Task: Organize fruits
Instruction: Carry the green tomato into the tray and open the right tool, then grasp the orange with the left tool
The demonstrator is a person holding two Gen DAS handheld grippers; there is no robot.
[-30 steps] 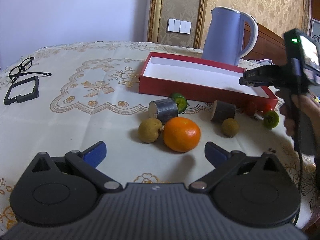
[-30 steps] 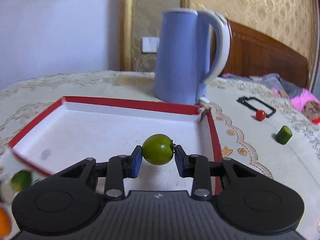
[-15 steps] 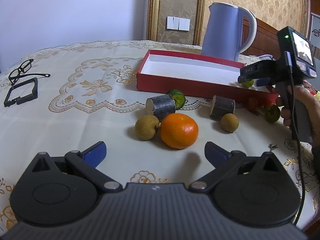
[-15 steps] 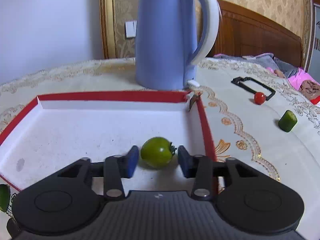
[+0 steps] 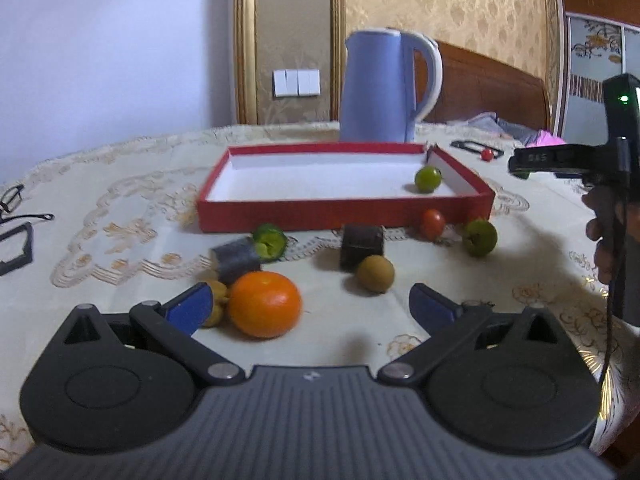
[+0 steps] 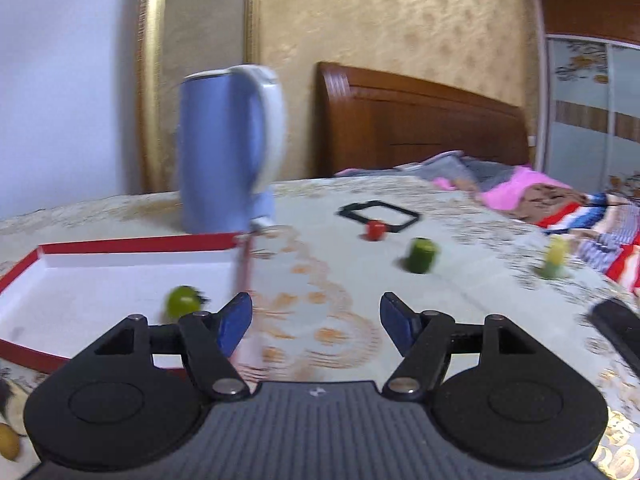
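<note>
A green tomato [image 5: 427, 178] [image 6: 183, 301] lies in the right end of the red tray [image 5: 344, 216] [image 6: 132, 243]. My right gripper [image 6: 316, 320] has swung right of the tray, its jaws opening with nothing between them; in the left wrist view only its black body shows at the right edge. My left gripper [image 5: 310, 306] stands open low over the cloth, an orange [image 5: 264, 304] just inside its left finger. A brown fruit [image 5: 375, 273], a red tomato [image 5: 433, 224], a green fruit [image 5: 480, 237] and a cut green fruit [image 5: 270, 241] lie before the tray.
A blue kettle [image 5: 384, 88] [image 6: 228, 152] stands behind the tray. Two dark cylinders [image 5: 236, 258] [image 5: 362, 246] lie among the fruit. Right of the tray lie a black frame [image 6: 378, 216], a red tomato [image 6: 376, 229], a green piece [image 6: 421, 255] and a yellow-green piece [image 6: 556, 258]. Glasses [image 5: 16, 208] lie far left.
The right gripper let go of the green tomato in the tray, opened wider and swung off to the right. The left gripper moved closer to the orange, still open.
</note>
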